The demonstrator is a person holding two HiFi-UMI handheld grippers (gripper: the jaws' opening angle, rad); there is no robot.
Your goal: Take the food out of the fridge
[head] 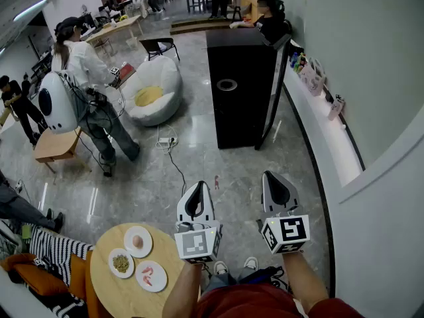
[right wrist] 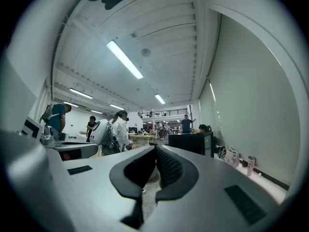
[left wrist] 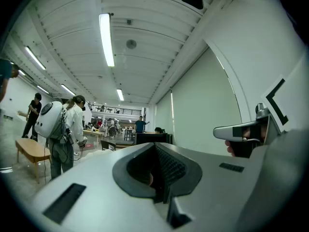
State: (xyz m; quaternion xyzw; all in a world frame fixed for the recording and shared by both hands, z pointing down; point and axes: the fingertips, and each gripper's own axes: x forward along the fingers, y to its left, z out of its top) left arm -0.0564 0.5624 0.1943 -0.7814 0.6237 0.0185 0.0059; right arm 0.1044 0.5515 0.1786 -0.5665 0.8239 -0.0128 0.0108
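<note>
A black fridge (head: 238, 88) stands on the grey floor well ahead of me, and its door (head: 275, 91) on the right side looks ajar. It shows small and far off in both gripper views (left wrist: 153, 138) (right wrist: 190, 141). My left gripper (head: 197, 192) and right gripper (head: 275, 181) are held level side by side, pointing toward it. Both are shut with nothing between the jaws (left wrist: 157, 166) (right wrist: 155, 166). A round wooden table (head: 126, 297) at my lower left carries three plates: an egg (head: 138, 241), greenish food (head: 121, 262) and shrimp (head: 151, 275).
A person with a white backpack (head: 79, 78) stands at left beside a wooden bench (head: 58, 144). A white beanbag (head: 154, 88) and a floor power strip with cable (head: 167, 141) lie left of the fridge. A white ledge (head: 324, 124) runs along the right wall.
</note>
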